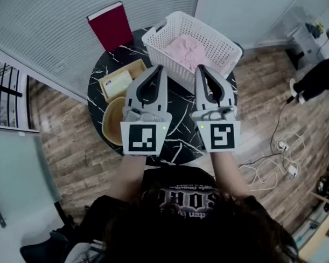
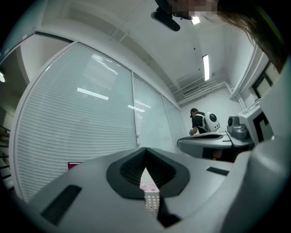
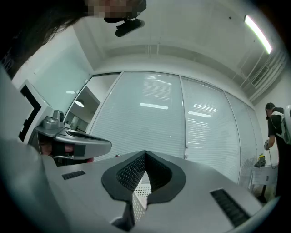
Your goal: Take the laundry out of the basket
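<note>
A white perforated laundry basket [image 1: 221, 45] stands on the far right of a round black marble table [image 1: 180, 127]. Pink laundry [image 1: 186, 49] lies bunched inside it. Both grippers hover side by side above the table, tips pointing toward the basket's near rim. My left gripper [image 1: 161, 68] is shut with nothing in it. My right gripper [image 1: 199, 68] is shut and empty too. In the left gripper view a sliver of the basket [image 2: 152, 202] and pink cloth [image 2: 148, 185] shows through the hollow behind the closed tips. The right gripper view shows the basket wall [image 3: 142, 193] the same way.
A dark red book [image 1: 110, 25] leans at the table's far left. A wooden tray [image 1: 119, 81] with a pale card and a round wooden bowl [image 1: 113, 122] sit left of the grippers. Cables and a power strip [image 1: 284, 162] lie on the wood floor, right. A person [image 2: 198, 122] stands far off.
</note>
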Demonstrator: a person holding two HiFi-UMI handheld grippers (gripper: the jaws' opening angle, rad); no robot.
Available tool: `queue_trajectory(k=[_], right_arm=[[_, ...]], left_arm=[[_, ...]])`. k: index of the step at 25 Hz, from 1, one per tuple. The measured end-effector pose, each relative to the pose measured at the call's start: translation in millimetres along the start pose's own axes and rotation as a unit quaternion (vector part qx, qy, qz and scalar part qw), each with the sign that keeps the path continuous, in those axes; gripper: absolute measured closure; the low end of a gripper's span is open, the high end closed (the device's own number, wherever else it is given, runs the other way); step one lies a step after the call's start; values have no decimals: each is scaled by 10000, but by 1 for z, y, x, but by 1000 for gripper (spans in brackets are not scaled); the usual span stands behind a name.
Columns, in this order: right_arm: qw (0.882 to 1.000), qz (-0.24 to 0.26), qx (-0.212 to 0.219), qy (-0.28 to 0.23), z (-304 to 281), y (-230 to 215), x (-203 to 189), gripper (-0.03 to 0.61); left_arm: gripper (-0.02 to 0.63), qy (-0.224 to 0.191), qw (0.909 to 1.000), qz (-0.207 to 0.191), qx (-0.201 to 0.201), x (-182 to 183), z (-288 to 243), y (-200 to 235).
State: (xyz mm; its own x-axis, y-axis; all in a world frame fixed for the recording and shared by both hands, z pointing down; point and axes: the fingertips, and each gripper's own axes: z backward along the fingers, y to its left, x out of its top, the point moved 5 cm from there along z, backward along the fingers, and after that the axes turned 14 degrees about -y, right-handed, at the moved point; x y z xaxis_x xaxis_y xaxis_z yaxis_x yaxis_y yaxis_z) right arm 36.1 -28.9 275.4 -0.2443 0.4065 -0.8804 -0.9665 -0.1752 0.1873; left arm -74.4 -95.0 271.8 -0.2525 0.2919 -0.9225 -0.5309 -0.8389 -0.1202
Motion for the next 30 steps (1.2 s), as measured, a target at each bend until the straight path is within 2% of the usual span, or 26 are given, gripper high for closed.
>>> queue_trajectory(k=[8, 18, 30], right_arm=[[9999, -104, 17, -99, 0, 1, 2, 552], [9994, -253, -222, -115, -1, 4, 10, 551], [9997, -27, -221, -134, -5, 13, 12, 551]], left_arm=[[614, 13, 10000, -21, -63, -3, 0, 1], [614, -16, 9998, 73, -193, -3, 6, 7], [614, -75, 9993, 134, -344, -3, 13, 18]])
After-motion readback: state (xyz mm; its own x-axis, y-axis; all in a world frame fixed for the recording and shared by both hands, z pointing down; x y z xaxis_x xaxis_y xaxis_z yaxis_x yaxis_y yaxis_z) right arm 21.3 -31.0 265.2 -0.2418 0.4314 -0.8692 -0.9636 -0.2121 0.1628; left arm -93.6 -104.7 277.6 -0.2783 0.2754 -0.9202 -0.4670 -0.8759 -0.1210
